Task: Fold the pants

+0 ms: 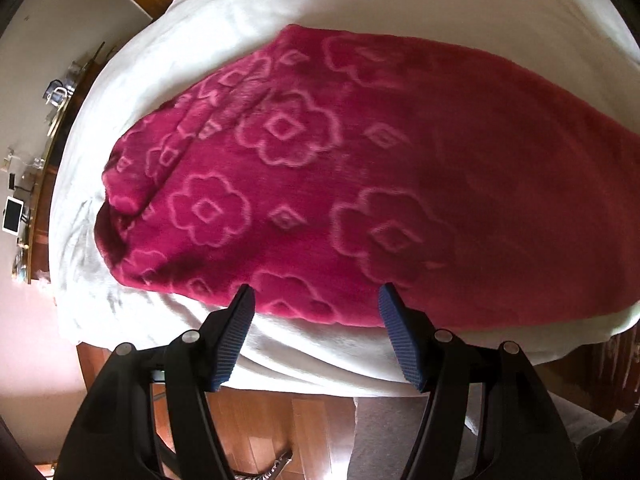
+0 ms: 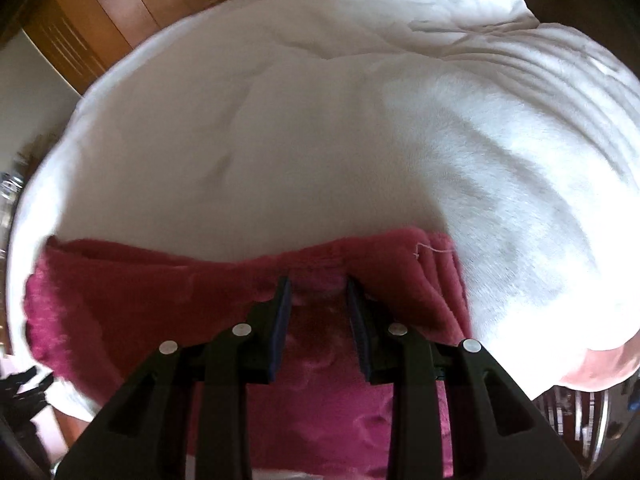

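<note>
The pants (image 1: 360,168) are plush magenta fleece with pale flower outlines. They lie flattened across a white blanket on a bed (image 1: 304,12). My left gripper (image 1: 316,294) is open, its blue pads (image 1: 236,336) spread just over the near edge of the pants, holding nothing. In the right wrist view the pants (image 2: 160,300) fill the lower frame, with a folded edge running across. My right gripper (image 2: 316,286) hovers over that edge, its jaws partly apart with fabric between them; I cannot tell if they pinch it.
The white blanket (image 2: 320,120) is rumpled and stretches far beyond the pants. Wooden floor (image 1: 272,428) lies below the bed's near edge. A wooden wardrobe (image 2: 100,8) stands at the far left. A cluttered shelf (image 1: 24,184) runs along the left wall.
</note>
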The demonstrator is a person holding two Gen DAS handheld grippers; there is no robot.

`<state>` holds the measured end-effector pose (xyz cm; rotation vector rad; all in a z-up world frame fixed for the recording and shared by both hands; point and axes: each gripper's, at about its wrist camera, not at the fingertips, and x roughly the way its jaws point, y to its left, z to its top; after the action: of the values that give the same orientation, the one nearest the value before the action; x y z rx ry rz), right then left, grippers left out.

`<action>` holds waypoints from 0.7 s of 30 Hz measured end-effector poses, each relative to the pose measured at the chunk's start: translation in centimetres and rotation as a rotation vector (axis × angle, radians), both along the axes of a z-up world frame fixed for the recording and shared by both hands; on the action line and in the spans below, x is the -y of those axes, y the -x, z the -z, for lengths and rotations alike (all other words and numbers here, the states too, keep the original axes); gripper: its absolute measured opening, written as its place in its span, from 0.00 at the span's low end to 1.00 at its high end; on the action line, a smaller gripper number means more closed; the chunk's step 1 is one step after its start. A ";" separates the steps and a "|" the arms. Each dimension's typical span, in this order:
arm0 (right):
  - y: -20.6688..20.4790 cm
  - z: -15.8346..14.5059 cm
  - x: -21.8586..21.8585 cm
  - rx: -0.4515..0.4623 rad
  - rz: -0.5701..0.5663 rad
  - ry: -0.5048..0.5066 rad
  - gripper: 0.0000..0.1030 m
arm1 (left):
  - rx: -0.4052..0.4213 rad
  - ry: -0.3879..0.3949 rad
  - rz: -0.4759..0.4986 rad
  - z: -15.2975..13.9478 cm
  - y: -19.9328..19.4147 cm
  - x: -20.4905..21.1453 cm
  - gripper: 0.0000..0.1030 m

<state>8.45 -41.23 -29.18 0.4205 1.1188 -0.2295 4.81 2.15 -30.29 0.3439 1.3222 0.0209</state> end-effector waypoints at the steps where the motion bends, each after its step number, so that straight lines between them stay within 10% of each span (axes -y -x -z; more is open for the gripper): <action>1: 0.7 -0.7 0.1 0.017 0.003 -0.013 0.30 | 0.001 0.002 0.002 0.0 0.1 0.2 0.63; 8: 5.8 -2.5 3.3 0.072 0.094 -0.063 0.58 | 0.000 0.013 0.025 0.0 0.5 1.6 0.63; 21: 4.9 2.0 4.6 -0.008 0.136 -0.120 0.58 | 0.013 -0.008 0.080 -0.8 0.7 2.6 0.63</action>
<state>3.54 -45.82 -31.21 0.6039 1.1165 -0.2843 4.07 -0.44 -29.50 0.4030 1.2948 -0.0386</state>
